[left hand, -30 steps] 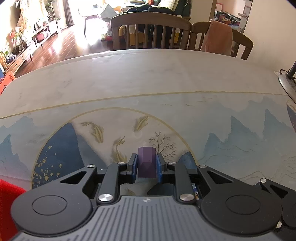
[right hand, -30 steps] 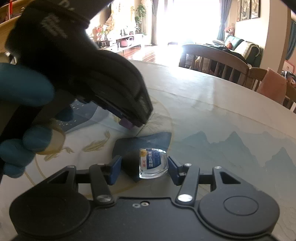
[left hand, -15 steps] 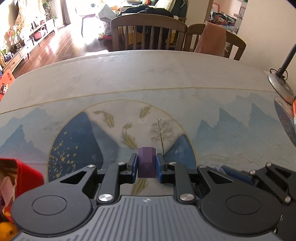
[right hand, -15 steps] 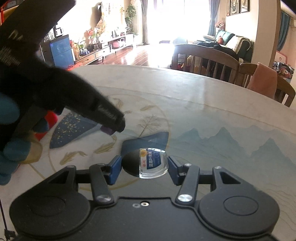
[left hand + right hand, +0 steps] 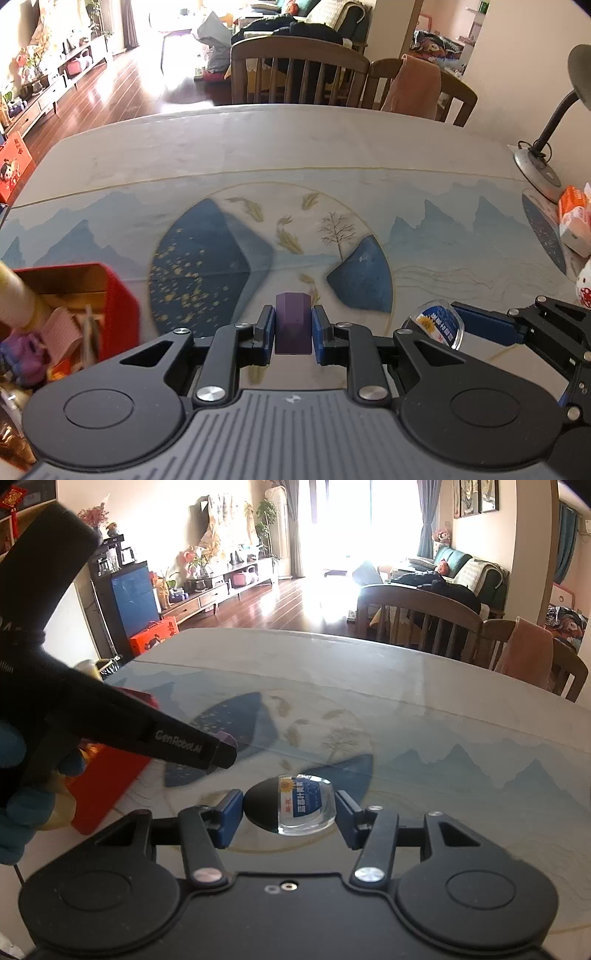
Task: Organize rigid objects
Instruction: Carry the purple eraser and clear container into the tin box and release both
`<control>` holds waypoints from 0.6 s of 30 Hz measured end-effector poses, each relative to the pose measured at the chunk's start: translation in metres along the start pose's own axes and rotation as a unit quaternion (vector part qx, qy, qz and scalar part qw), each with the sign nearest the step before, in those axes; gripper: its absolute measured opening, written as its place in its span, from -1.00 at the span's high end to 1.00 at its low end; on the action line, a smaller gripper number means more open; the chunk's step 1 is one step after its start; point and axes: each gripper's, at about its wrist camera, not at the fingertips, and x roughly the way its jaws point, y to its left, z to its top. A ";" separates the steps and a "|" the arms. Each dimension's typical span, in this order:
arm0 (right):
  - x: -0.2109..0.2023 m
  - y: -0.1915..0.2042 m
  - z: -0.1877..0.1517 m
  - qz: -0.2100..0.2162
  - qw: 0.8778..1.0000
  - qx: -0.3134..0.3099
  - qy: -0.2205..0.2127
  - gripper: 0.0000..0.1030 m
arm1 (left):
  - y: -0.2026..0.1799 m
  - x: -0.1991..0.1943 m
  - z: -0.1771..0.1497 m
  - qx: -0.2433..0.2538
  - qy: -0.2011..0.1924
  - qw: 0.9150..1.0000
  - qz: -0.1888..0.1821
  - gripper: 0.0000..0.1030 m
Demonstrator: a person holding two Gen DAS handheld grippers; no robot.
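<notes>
Desk lamp (image 5: 543, 147) beside tissue packs (image 5: 574, 221); wooden chairs (image 5: 299, 74) behind

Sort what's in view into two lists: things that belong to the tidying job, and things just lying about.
In the job:
- purple block, clamped in the left gripper
- clear labelled case, between the fingers of the right gripper
- red box of odds and ends, at the table's left

Lying about:
- desk lamp
- tissue packs
- wooden chairs

It was a lived-in home: wooden dining chairs (image 5: 300, 72) at the surface (image 5: 295, 147), a sofa (image 5: 469, 572) and a sunlit hardwood floor (image 5: 280, 605) beyond.
</notes>
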 end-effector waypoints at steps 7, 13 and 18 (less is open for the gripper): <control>-0.007 0.036 0.008 0.006 1.000 -0.008 0.000 -0.02 | 0.034 -0.029 -0.012 -0.018 -0.003 1.000 -0.006 0.61; -0.006 0.075 0.018 0.015 1.000 -0.013 0.000 -0.02 | 0.069 -0.049 -0.023 -0.032 -0.002 0.999 -0.010 0.61; 0.001 0.110 0.025 0.019 1.000 -0.024 -0.001 -0.02 | 0.105 -0.066 -0.030 -0.037 -0.010 0.999 -0.003 0.60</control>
